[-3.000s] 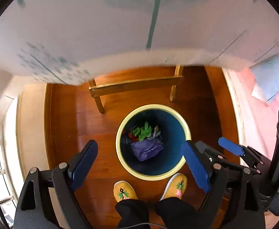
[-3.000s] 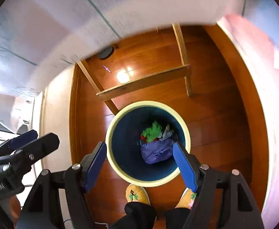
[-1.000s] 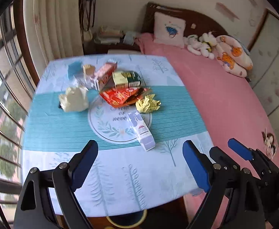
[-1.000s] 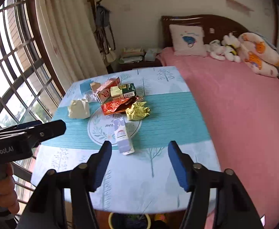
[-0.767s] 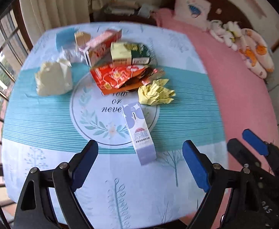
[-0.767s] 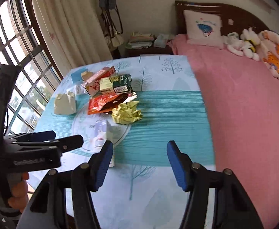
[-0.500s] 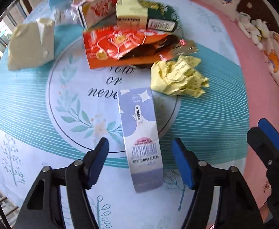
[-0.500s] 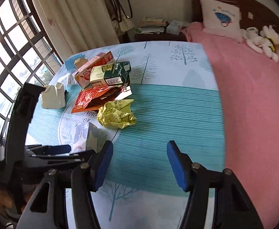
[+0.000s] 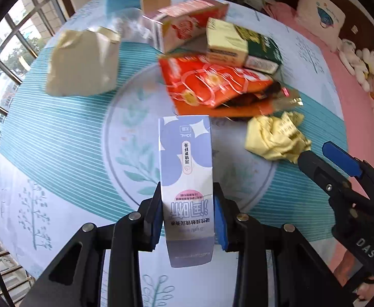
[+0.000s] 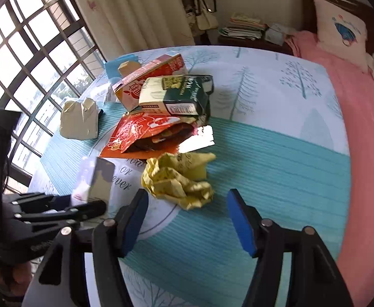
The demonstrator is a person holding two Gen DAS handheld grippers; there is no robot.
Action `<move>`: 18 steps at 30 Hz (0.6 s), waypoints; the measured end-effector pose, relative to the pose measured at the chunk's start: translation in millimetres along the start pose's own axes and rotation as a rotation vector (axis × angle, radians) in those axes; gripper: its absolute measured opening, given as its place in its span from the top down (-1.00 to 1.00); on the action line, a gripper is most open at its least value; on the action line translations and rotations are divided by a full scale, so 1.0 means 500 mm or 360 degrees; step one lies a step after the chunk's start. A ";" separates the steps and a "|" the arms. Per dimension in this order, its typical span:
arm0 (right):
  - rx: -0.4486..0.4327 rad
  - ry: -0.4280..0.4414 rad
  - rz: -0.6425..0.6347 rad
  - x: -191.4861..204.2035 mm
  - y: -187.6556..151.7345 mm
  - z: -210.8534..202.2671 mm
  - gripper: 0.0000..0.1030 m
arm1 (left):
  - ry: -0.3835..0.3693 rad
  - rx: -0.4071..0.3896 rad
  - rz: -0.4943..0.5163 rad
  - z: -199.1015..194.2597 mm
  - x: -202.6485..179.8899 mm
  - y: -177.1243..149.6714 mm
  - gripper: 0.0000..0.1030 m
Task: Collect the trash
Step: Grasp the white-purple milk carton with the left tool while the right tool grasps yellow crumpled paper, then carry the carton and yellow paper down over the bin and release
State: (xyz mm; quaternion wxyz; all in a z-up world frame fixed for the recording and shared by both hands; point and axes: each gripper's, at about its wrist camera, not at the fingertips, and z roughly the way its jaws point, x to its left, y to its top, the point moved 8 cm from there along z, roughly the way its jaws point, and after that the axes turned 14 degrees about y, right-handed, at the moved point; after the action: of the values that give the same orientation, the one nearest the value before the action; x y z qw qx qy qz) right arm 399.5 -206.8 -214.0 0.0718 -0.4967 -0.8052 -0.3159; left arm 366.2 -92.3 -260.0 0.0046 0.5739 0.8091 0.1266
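Observation:
My left gripper is shut on a long white and purple carton, its blue pads pressed on both sides near the carton's near end. The carton also shows in the right wrist view, tilted up off the cloth in that gripper. My right gripper is open and empty, just short of a crumpled yellow paper; the paper also shows in the left wrist view. Behind lie a red snack bag, a green and cream box, a red carton and a cream crumpled bag.
The trash lies on a table with a blue and white tree-print cloth. A pink bed runs along the table's right side. A barred window and curtains are at the left. The right gripper's body shows in the left wrist view.
Both grippers rose from above the bin to the table. My left gripper moved in and closed on the purple carton, lifting its end. My right gripper moved closer to the yellow paper.

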 end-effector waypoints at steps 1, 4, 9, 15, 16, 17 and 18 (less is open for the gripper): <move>0.0015 0.0002 -0.0038 0.005 0.004 0.009 -0.26 | 0.0010 -0.0007 -0.0019 -0.003 0.010 0.003 0.37; 0.0065 -0.0024 -0.0137 0.016 0.011 0.040 -0.27 | 0.0022 -0.0015 -0.0081 -0.012 0.034 0.004 0.37; 0.0151 -0.0101 -0.0217 0.017 0.007 0.091 -0.27 | 0.0029 -0.0001 -0.0139 -0.017 0.063 -0.001 0.37; 0.0103 -0.0043 -0.0136 0.026 0.007 0.082 -0.07 | 0.0024 -0.0003 -0.0143 -0.024 0.080 0.000 0.37; 0.0093 -0.0038 -0.0141 0.032 0.005 0.075 -0.07 | 0.0020 -0.0006 -0.0140 -0.025 0.076 0.002 0.37; 0.0083 -0.0030 -0.0139 0.039 0.003 0.067 -0.06 | 0.0015 -0.0014 -0.0132 -0.030 0.075 0.000 0.37; 0.0070 -0.0023 -0.0131 0.046 0.000 0.057 -0.05 | 0.0010 -0.0025 -0.0119 -0.037 0.078 -0.001 0.37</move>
State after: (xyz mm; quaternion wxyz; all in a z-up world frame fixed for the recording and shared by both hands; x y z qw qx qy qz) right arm 393.8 -173.1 -226.5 0.0639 -0.4636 -0.8323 -0.2972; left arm 349.7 -59.9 -237.1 0.0113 0.5427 0.8290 0.1344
